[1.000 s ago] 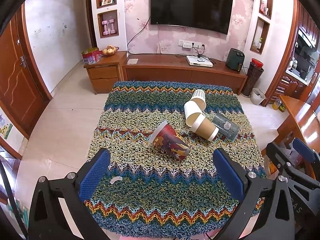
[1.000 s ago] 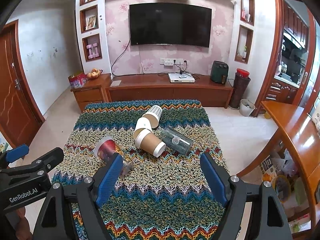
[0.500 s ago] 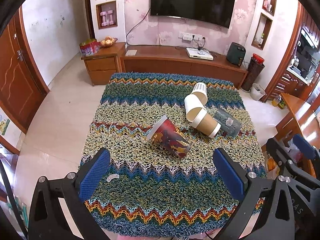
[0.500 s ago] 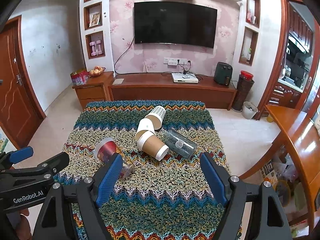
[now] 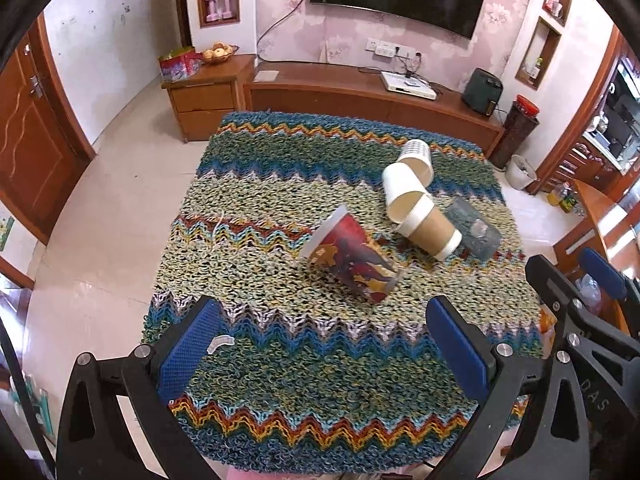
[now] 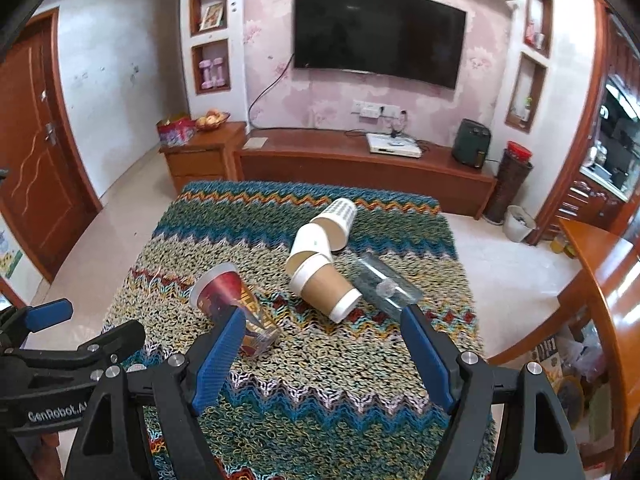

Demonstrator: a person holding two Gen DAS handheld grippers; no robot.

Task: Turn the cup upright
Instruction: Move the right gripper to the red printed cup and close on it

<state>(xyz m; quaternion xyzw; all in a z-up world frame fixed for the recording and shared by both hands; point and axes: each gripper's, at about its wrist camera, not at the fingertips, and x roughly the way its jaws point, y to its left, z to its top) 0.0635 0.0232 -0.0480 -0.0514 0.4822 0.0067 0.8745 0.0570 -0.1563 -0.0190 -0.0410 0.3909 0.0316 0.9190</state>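
Several cups lie on their sides on a zigzag knitted cloth [image 5: 280, 184] [image 6: 248, 240]. A red printed cup [image 5: 351, 255] [image 6: 234, 306] lies nearest, mouth toward the left. A brown cup with white rim [image 5: 430, 230] [image 6: 326, 284], a plain white cup [image 5: 402, 188] [image 6: 308, 244], a white printed cup [image 5: 418, 156] [image 6: 338, 218] and a clear glass [image 5: 474, 232] [image 6: 384, 284] lie behind it. My left gripper [image 5: 324, 342] is open and empty, short of the red cup. My right gripper [image 6: 324, 350] is open and empty, short of the brown cup.
A wooden TV cabinet [image 5: 360, 92] [image 6: 360, 164] and a TV [image 6: 378, 36] stand beyond the table. A wooden side table [image 6: 600, 280] is at the right. Tiled floor [image 5: 100, 220] lies to the left. Each gripper shows in the other's view [image 5: 580, 300] [image 6: 52, 344].
Both grippers have moved a little forward and higher over the table, so the cups sit more centrally in view. No cup has moved. Both stay open.
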